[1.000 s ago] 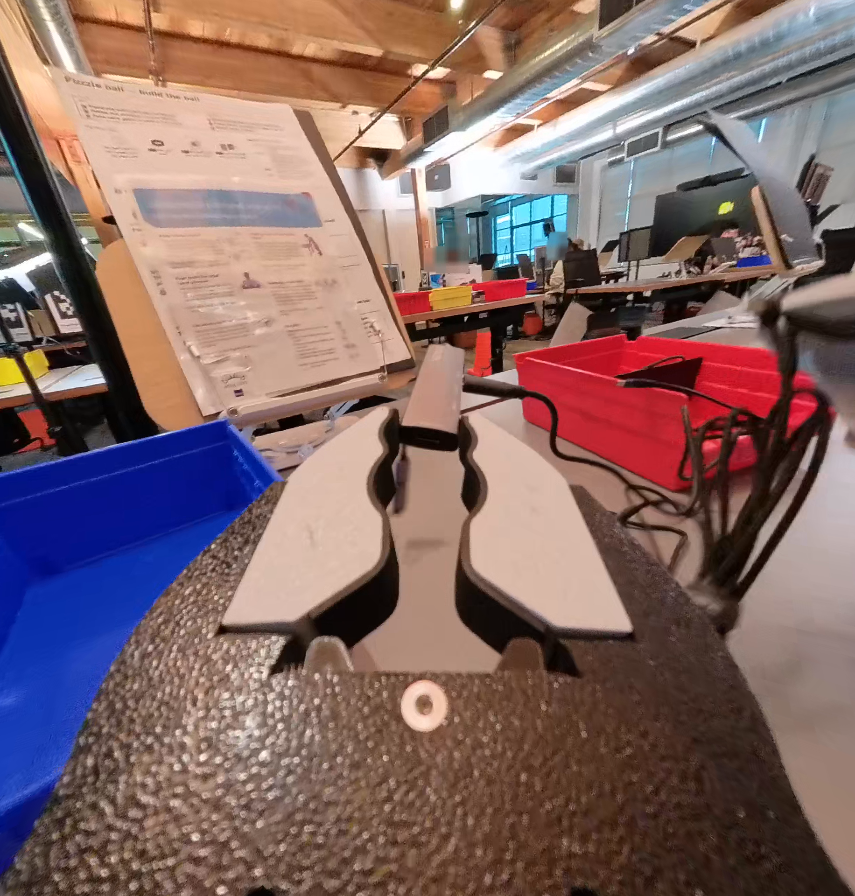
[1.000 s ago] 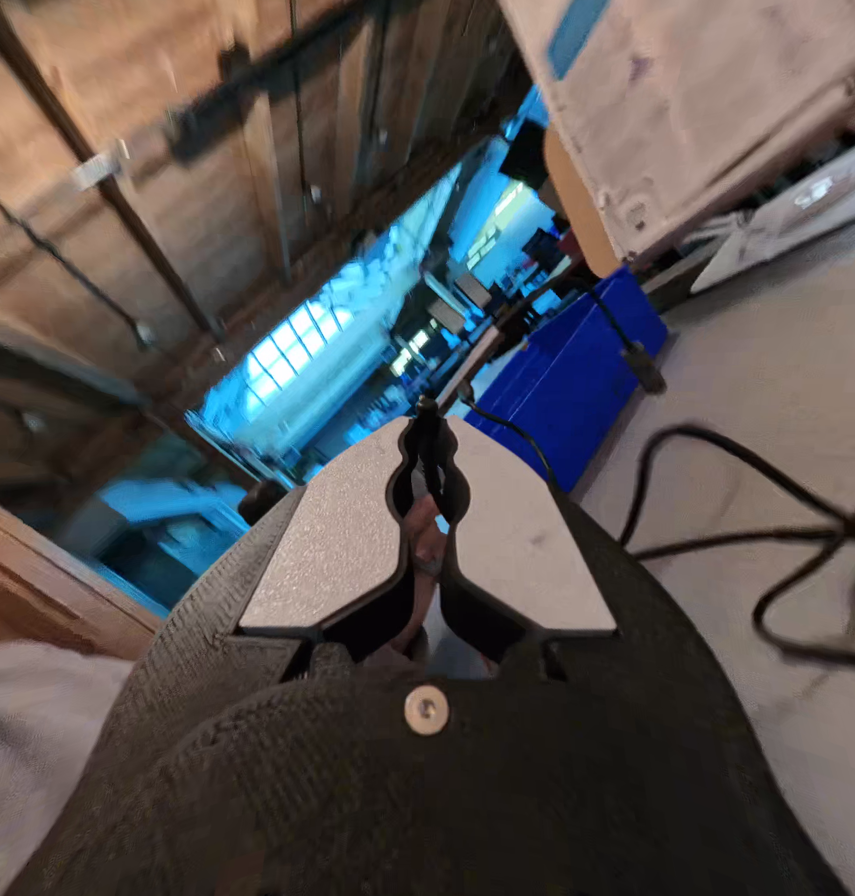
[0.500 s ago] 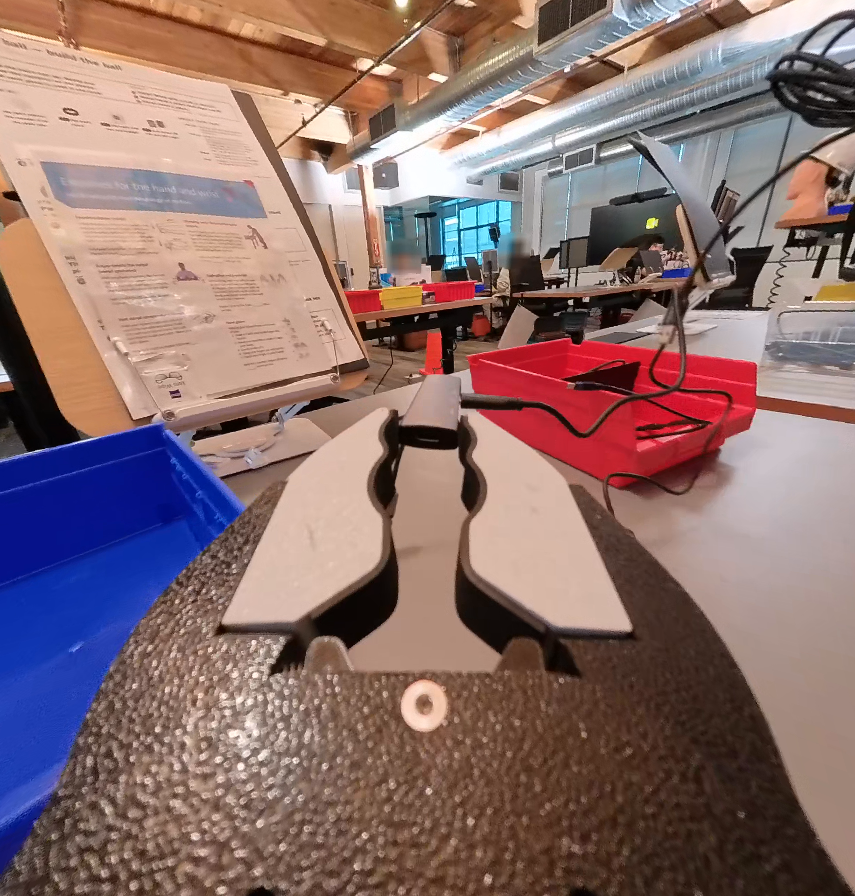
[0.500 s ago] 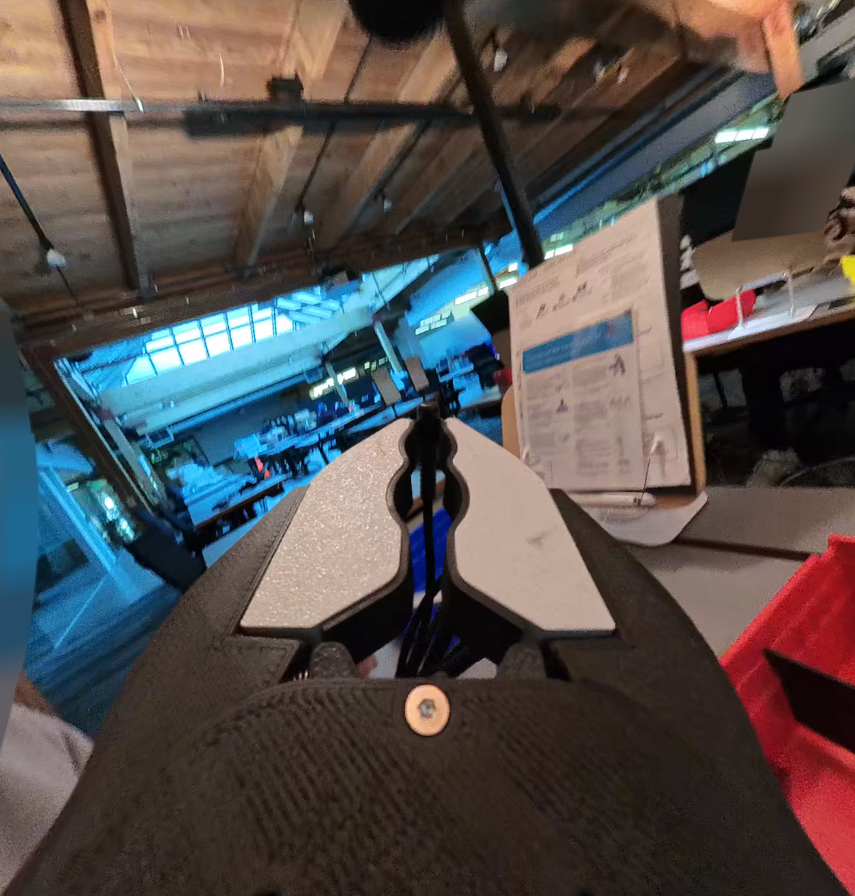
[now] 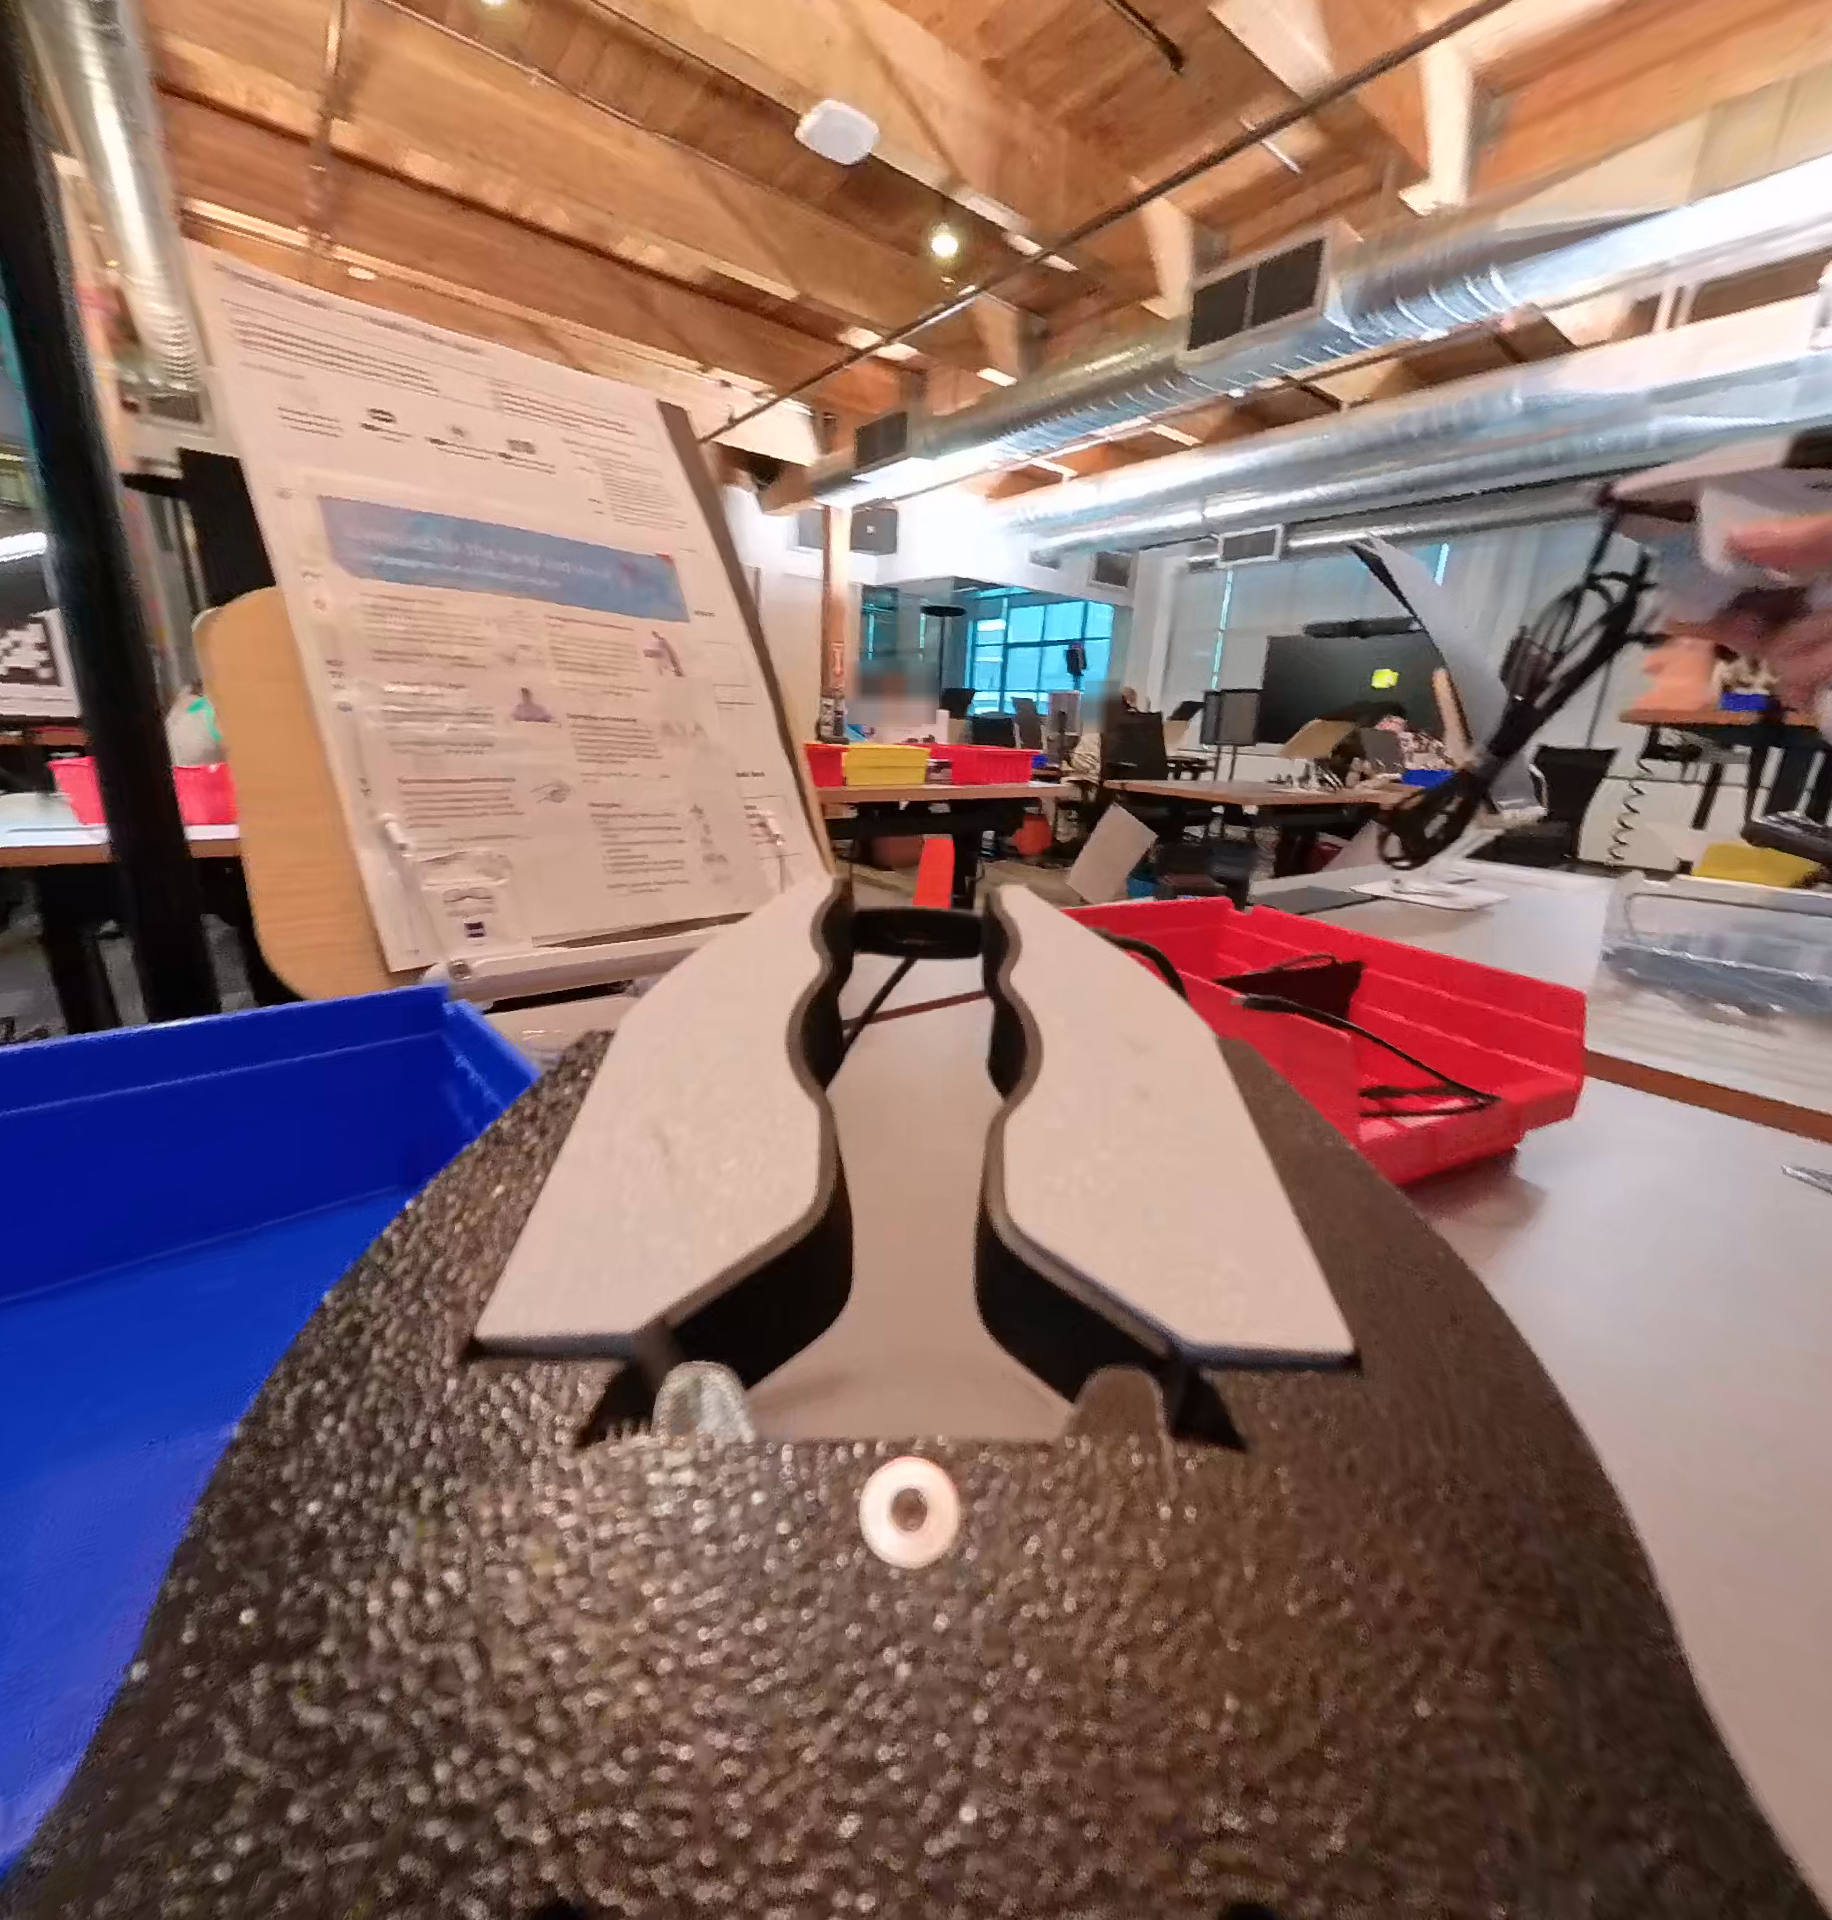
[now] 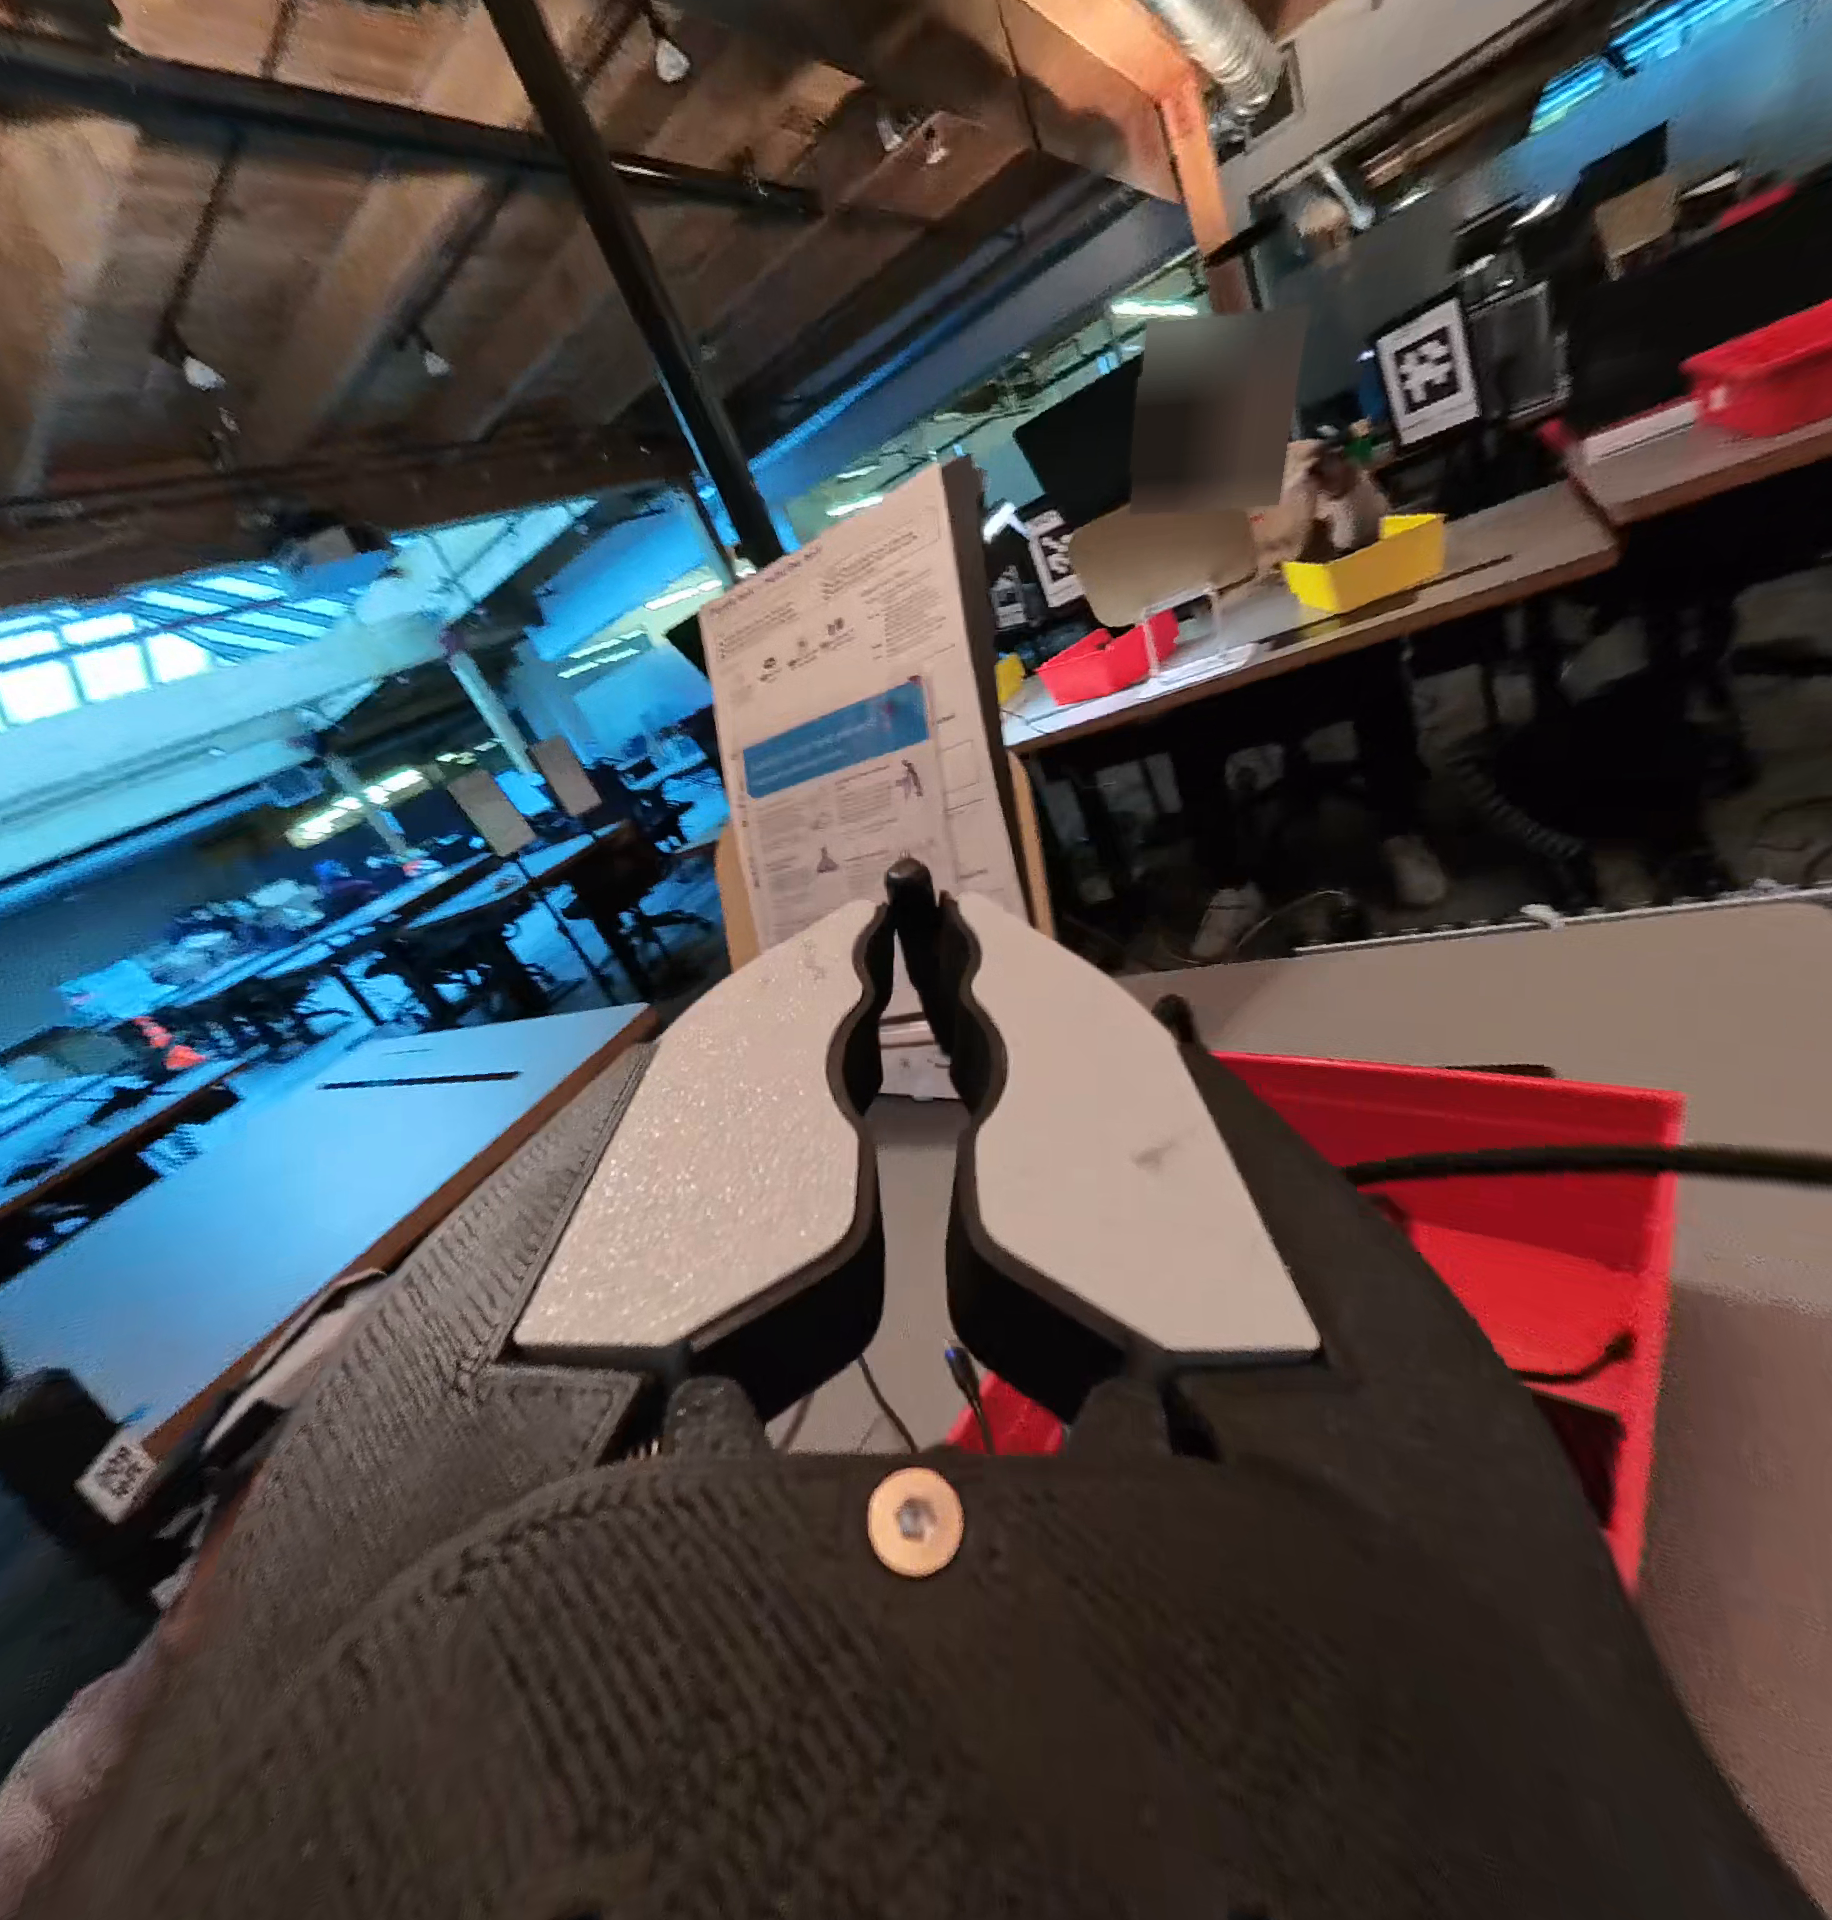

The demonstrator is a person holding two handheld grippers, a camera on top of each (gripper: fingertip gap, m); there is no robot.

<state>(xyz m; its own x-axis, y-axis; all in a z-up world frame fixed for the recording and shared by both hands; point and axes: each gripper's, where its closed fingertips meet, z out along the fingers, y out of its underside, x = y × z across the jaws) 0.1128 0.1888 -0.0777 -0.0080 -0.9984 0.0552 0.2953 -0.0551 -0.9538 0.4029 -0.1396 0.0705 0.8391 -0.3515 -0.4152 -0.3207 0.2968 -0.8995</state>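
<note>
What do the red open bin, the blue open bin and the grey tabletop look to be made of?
Red open bin: probably moulded plastic, with a uniform colour, thin walls and a slight sheen. Blue open bin: likely the same plastic, with a glossy inner wall. Grey tabletop: smooth matte laminate, apparently over wood, judging by its brown edge strip.

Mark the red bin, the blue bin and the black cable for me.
red bin (image 5: 1463, 1023): left wrist view, on its front wall.
blue bin (image 5: 195, 1174): left wrist view, on its inside wall.
black cable (image 6: 917, 940): right wrist view, on the end pinched between the right tongs.
</note>
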